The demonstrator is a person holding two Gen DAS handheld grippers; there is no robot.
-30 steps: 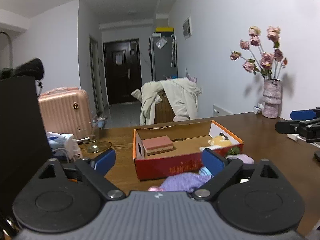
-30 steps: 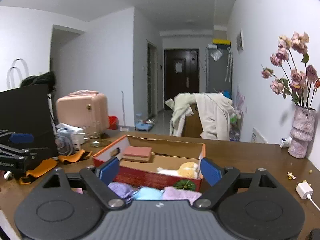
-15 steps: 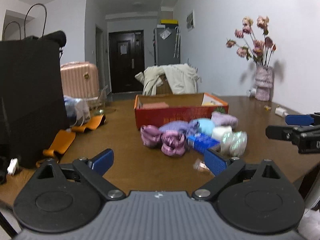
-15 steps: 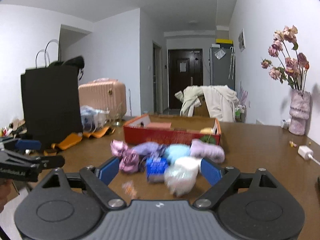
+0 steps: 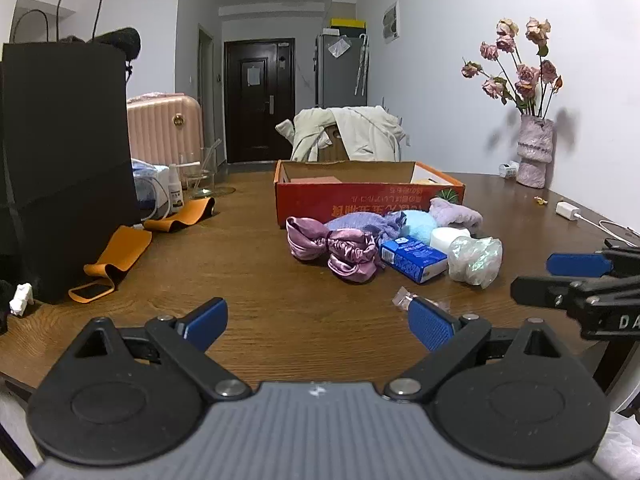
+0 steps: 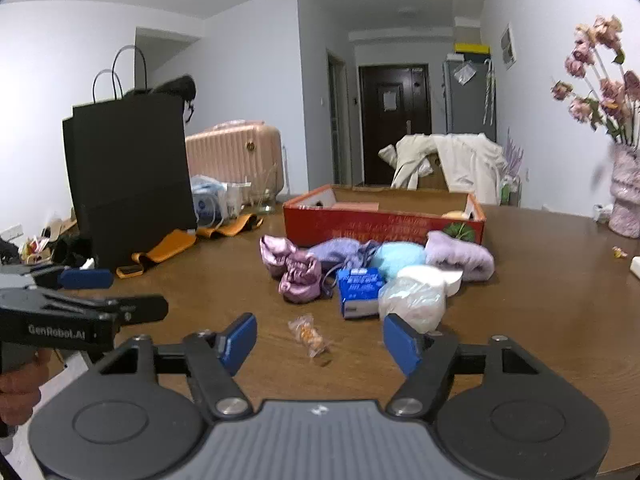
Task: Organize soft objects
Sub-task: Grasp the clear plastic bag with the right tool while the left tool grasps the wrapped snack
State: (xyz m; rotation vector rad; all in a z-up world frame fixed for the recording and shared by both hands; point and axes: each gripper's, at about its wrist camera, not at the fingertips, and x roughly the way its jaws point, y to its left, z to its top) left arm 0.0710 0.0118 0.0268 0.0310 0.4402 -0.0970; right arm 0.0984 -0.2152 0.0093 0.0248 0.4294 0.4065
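Right hand-held gripper (image 6: pixel 318 338): jaws closing, nothing between the pads, low over the wooden surface (image 6: pixel 540 320)
Left hand-held gripper (image 5: pixel 316 320): jaws wide apart, empty, over the near edge
Wrapped candy (image 6: pixel 310 336): alone on the surface, just beyond the right gripper's pads
Soft pile: crinkled plastic bag (image 6: pixel 412 304), blue carton (image 6: pixel 358 290), pink satin scrunchie (image 6: pixel 296 270), light blue ball (image 6: pixel 400 256), lilac cloth (image 6: pixel 460 256), bunched mid-surface
Red cardboard box (image 6: pixel 380 222): just behind the pile
Black paper bag (image 6: pixel 128 176): far left
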